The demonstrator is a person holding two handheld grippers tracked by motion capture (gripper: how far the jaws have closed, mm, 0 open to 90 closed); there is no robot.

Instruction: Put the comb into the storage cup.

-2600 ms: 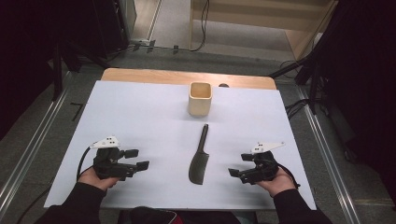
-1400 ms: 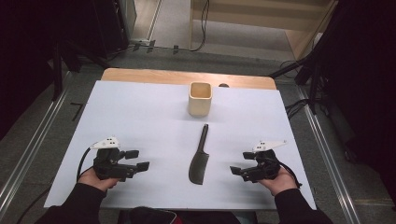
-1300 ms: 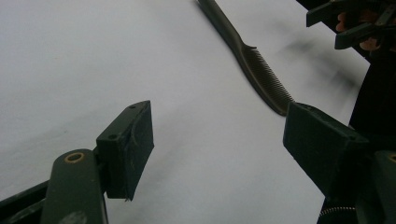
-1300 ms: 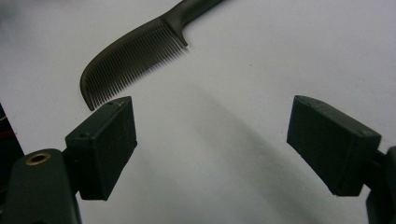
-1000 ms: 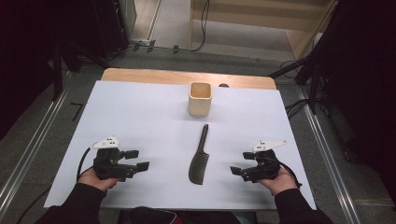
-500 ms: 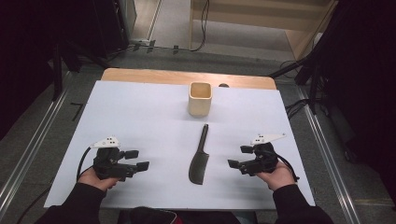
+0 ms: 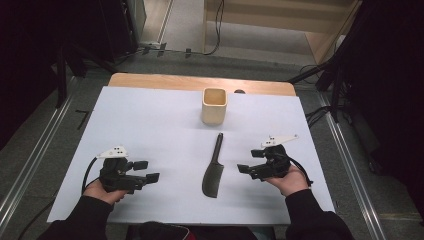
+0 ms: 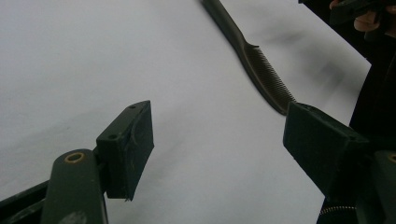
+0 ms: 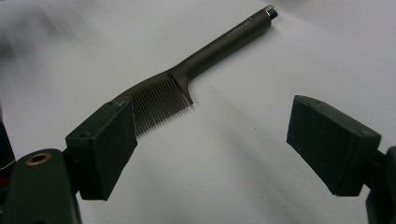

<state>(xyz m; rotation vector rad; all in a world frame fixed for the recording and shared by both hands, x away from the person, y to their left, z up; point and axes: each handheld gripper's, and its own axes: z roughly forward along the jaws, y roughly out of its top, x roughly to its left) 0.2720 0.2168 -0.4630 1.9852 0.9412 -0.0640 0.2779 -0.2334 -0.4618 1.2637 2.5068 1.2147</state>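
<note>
just beyond right fingers [image 9: 105, 149]: comb [image 9: 159, 100]

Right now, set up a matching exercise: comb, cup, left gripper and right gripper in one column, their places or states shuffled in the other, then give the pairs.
1. comb
2. cup
3. left gripper
4. right gripper

A. stands upright at the far middle of the table
B. open, left of the comb
C. lies flat between both grippers
D. open, right of the comb

Pairs: 1-C, 2-A, 3-B, 4-D
</note>
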